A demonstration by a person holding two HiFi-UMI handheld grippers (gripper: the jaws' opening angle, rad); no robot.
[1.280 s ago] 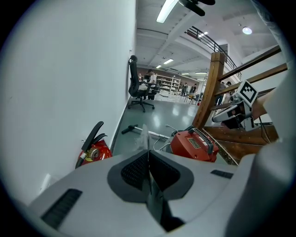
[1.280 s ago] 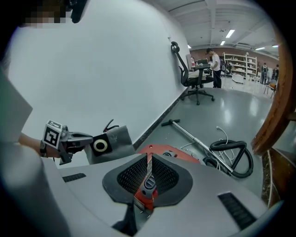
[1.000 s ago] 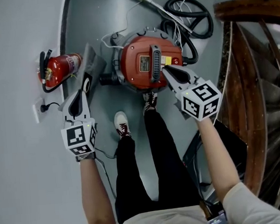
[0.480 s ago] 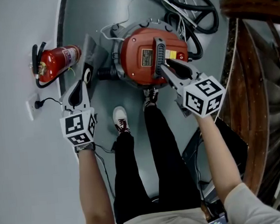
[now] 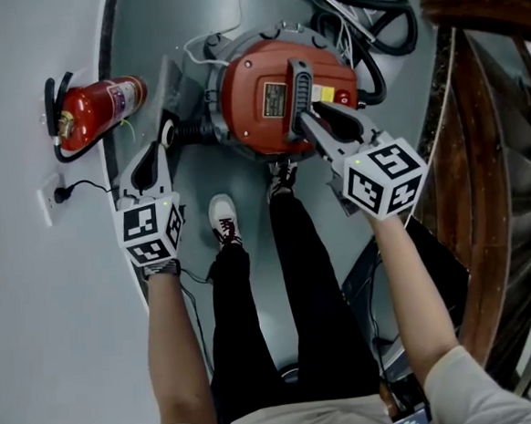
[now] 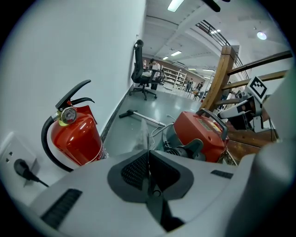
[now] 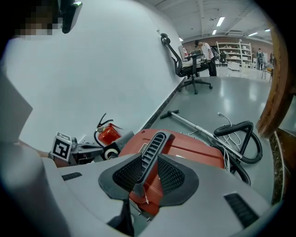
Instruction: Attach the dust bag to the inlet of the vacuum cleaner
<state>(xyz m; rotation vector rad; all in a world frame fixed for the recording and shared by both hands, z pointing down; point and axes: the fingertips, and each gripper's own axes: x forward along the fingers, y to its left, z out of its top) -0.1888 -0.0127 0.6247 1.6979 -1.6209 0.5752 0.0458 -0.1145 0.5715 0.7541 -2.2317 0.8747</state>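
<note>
Steady the vacuum cleaner (image 5: 275, 100) with the right gripper (image 5: 313, 119). Its jaws have just been opening and stand partly apart astride the black ribbed handle (image 5: 299, 85), apparently not clamped on it; close them before pushing. The left gripper (image 5: 156, 154) has its jaws pressed together on the thin, limp grey dust bag (image 5: 175, 87), held just left of the machine. Align the bag's white round collar (image 5: 167, 132) squarely with the black tubular inlet (image 5: 195, 130), close beside it, and press straight on. The glossy red domed housing would probably shift under a skewed push.
</note>
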